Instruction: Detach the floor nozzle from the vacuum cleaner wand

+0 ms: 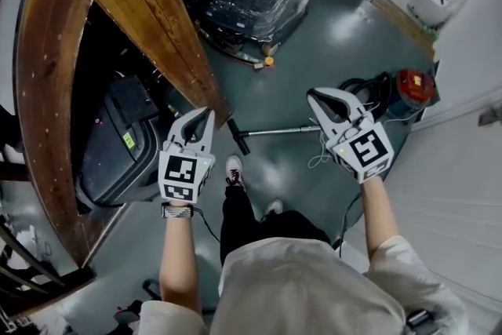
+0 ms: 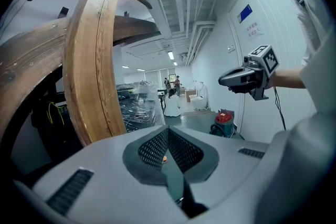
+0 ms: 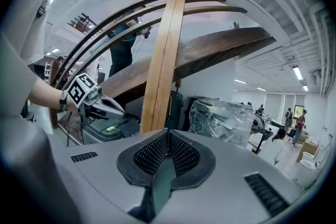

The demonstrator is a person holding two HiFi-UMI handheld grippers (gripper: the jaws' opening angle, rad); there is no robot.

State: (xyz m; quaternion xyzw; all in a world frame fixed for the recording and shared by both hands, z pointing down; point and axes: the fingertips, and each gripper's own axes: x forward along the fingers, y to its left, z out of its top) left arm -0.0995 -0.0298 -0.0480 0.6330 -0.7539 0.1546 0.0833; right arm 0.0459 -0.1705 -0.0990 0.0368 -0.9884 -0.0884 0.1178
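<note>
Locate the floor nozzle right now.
Head view, centre: the floor nozzle lies on the floor at the left end of the wand. In the picture it sits just right of the left gripper and ahead of the person's shoe.

On the floor (image 1: 329, 35), one end of the wand (image 1: 274, 130) is hidden behind the right tool (image 1: 314, 95). The floor nozzle (image 1: 238, 136) at its other end is too small and dark to show the joint.

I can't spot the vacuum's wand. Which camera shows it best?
The head view: the wand lies whole on the floor, floor nozzle at its left end. The left gripper view shows only the red vacuum body, not the wand. The right gripper view shows neither.
</note>
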